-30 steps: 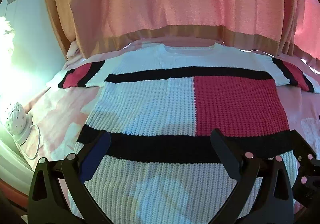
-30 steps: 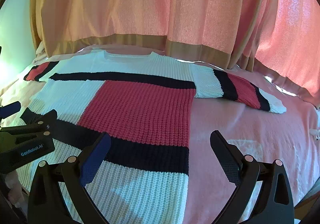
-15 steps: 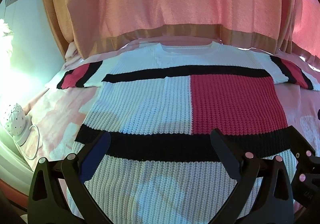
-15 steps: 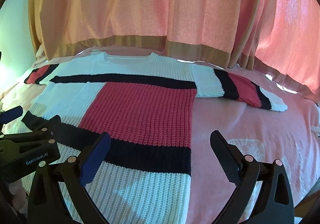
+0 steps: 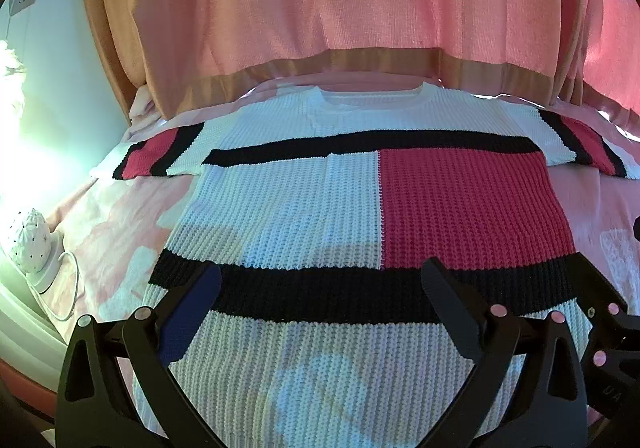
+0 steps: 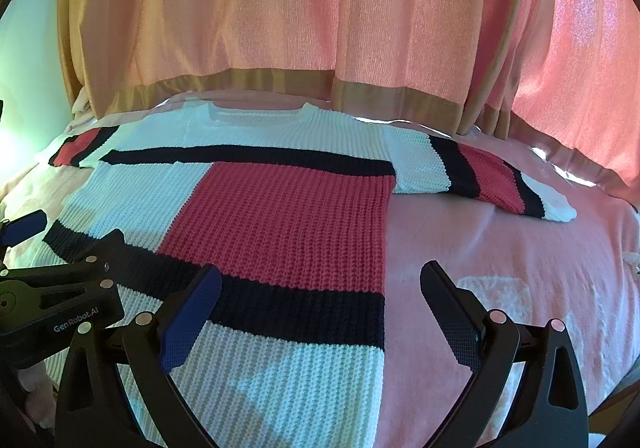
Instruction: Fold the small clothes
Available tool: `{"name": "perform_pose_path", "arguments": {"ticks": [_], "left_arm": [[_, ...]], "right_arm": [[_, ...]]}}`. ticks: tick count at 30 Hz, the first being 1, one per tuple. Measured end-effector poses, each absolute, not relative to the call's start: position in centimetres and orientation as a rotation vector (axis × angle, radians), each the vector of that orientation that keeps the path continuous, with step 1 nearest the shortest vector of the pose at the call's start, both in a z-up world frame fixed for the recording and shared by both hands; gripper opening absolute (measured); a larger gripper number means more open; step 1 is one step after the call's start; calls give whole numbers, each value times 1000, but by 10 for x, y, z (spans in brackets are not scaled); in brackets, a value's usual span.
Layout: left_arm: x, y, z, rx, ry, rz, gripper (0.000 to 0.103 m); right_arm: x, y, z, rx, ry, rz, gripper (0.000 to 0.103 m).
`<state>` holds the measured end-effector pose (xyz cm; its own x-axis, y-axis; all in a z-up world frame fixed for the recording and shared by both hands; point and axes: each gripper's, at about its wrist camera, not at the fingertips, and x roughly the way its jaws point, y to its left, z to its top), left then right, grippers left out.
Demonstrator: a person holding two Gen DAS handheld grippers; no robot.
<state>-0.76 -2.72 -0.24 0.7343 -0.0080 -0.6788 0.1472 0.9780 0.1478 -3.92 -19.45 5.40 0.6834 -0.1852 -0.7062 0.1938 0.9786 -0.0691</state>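
Observation:
A knit sweater (image 5: 304,208) in white, black and red blocks lies flat, front up, on the pink bed, collar far, both sleeves spread sideways; it also shows in the right wrist view (image 6: 280,216). My left gripper (image 5: 320,288) is open and empty above the sweater's lower white part. My right gripper (image 6: 320,292) is open and empty above the sweater's lower right edge, with its right finger over bare bedding. The left gripper's body shows at the left of the right wrist view (image 6: 60,308).
Pink bedding (image 6: 500,248) extends to the right of the sweater. Pink and tan curtains (image 5: 340,8) hang behind the bed. A white dotted lamp (image 5: 28,244) with a cord stands at the bed's left edge.
Both grippers have drifted slightly forward and left over the sweater. Both stay open, and the sweater has not moved.

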Motion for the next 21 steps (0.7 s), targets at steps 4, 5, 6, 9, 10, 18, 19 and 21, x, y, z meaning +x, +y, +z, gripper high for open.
{"name": "perform_pose_path", "arguments": {"ticks": [4, 5, 6, 9, 10, 18, 19, 21], "left_arm": [[-8, -28, -3, 199, 742, -86, 98], [-8, -28, -3, 198, 742, -86, 98], [-8, -28, -3, 199, 742, -85, 98], [-8, -28, -3, 199, 742, -85, 98], [-8, -28, -3, 200, 741, -85, 98], [-7, -28, -2, 203, 739, -83, 98], [-7, -28, -2, 204, 738, -83, 98], [-7, -28, -2, 204, 738, -82, 98]], "right_arm": [[-40, -193, 53, 13, 789, -212, 98], [-39, -194, 54, 14, 790, -210, 98], [-39, -194, 53, 14, 790, -211, 98], [-39, -194, 53, 14, 793, -209, 98], [-39, -194, 53, 14, 792, -209, 98], [-39, -193, 53, 17, 791, -210, 98], [-39, -193, 53, 17, 791, -209, 98], [-39, -193, 53, 16, 789, -210, 98]]}}
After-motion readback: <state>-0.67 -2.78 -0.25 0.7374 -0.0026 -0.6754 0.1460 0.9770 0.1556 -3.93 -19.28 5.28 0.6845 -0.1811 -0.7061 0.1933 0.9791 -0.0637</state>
